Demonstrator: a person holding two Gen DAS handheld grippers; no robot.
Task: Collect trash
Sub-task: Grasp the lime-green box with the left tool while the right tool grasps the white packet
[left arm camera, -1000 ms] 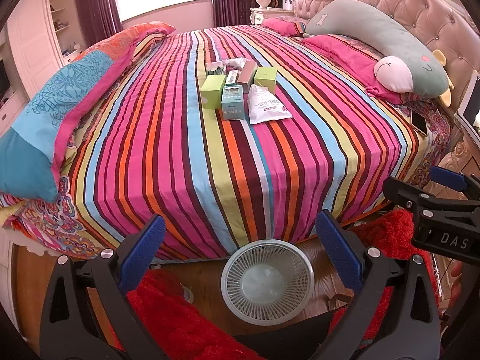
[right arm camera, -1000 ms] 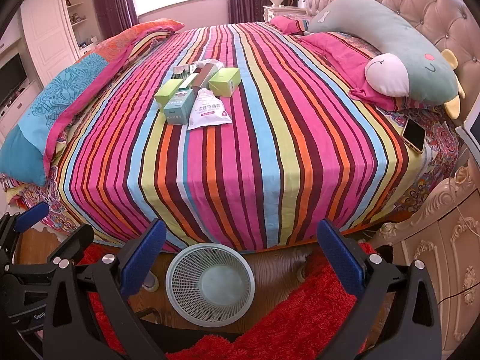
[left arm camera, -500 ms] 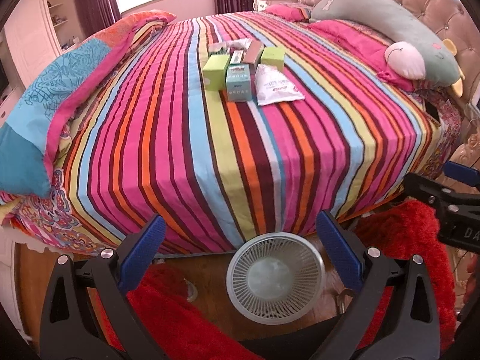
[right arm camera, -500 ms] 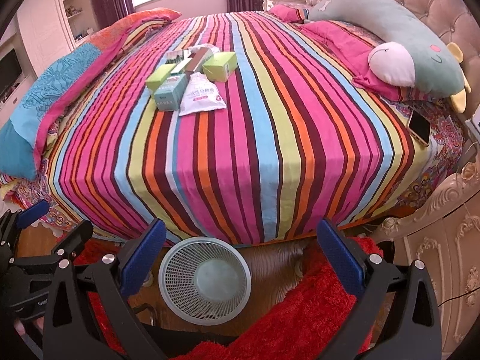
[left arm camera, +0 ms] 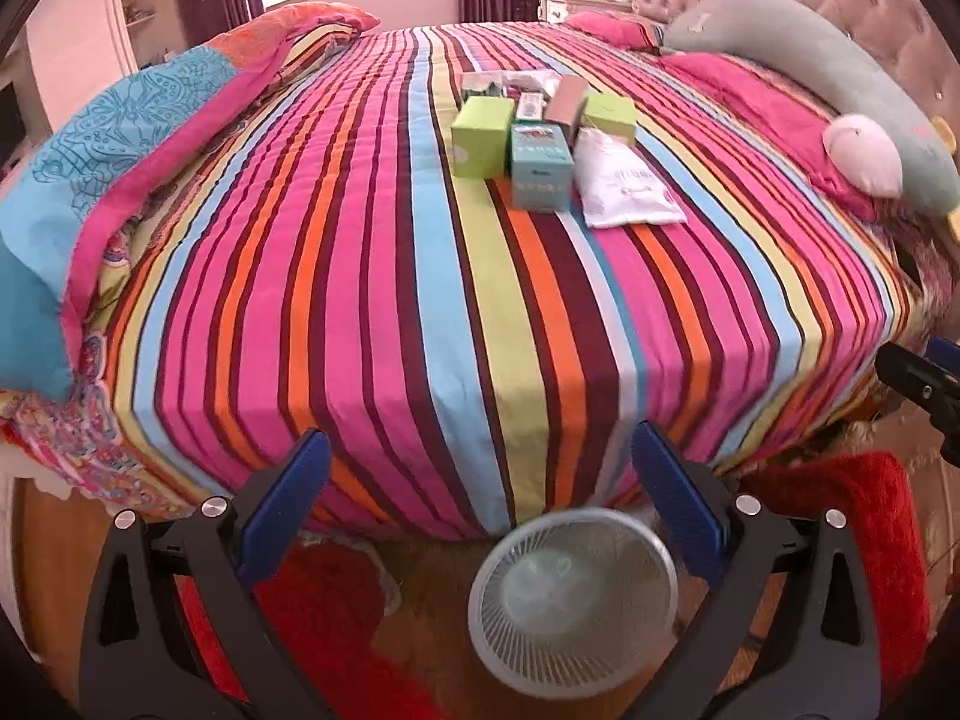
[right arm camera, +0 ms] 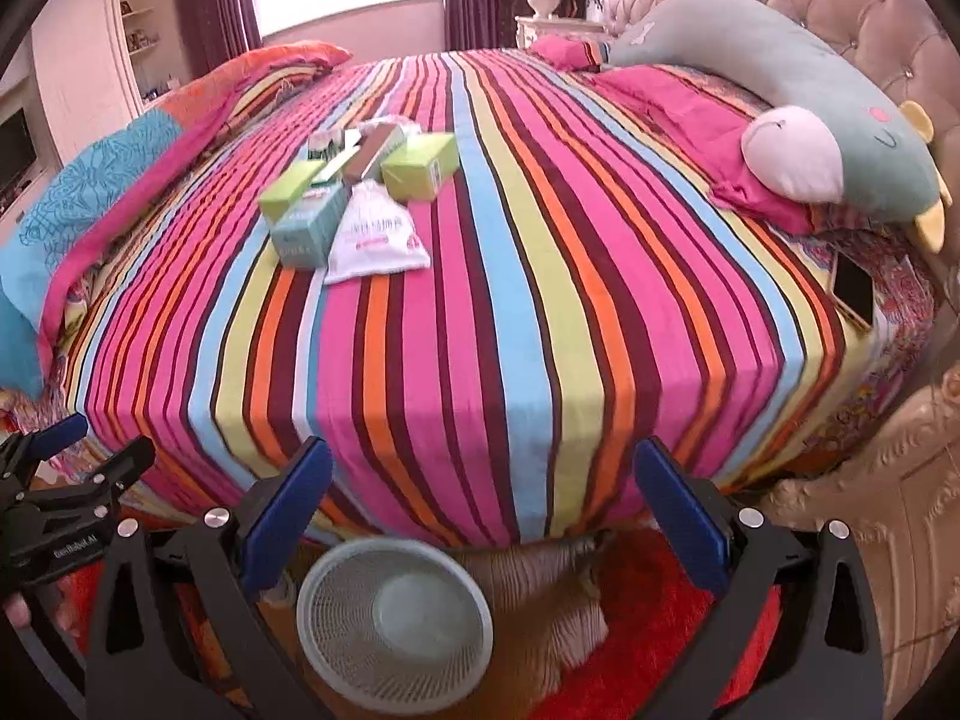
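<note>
Left gripper (left arm camera: 480, 498) spread wide, empty, over floor at bed edge; right gripper (right arm camera: 483, 504) same. White mesh wastebasket (left arm camera: 573, 603) on floor just below both. Trash cluster mid striped bed (left arm camera: 420, 276): teal box (left arm camera: 539, 167), green box (left arm camera: 480, 138), white pouch (left arm camera: 624, 180), touching each other.

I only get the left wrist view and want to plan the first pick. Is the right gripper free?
Observer: Yes. The right gripper is open and empty; the basket shows below its left finger.
Operator: Anything on the bed on that side that isn't trash?
Observer: A phone lies at the bed's right edge, just below the plush. I'd leave it.
</note>
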